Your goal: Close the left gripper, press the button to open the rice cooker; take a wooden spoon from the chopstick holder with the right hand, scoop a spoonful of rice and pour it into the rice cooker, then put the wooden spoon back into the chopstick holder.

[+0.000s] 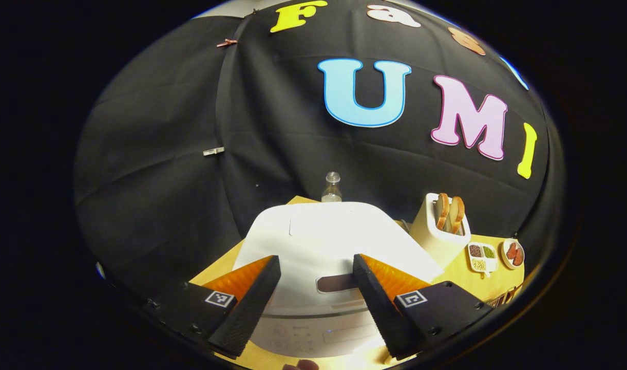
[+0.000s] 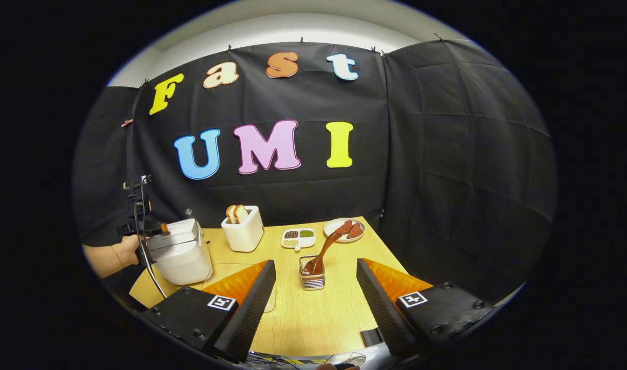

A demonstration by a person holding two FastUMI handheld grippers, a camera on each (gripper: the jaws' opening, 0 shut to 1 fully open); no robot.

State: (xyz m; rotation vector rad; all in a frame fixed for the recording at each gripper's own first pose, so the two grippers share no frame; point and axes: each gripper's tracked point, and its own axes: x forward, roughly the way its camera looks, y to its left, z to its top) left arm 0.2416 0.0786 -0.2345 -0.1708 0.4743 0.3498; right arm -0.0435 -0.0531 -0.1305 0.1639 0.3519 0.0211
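Left gripper (image 1: 316,267) hangs just over the white, boxy rice cooker (image 1: 323,246), fingers spread wide, nothing between them. The dark oblong lid button (image 1: 336,282) sits in the gap, partly hidden behind one finger, and the cooker's front panel is too washed out to make out. Lid's down.

Right gripper (image 2: 316,272) is splayed open too, above the light wooden table (image 2: 313,318), lined up with the small clear chopstick holder (image 2: 312,280). The brown wooden spoon (image 2: 323,252) leans in it, bowl end down. Small divided white dish of grains (image 2: 298,237) sits behind; I can't tell which is rice.
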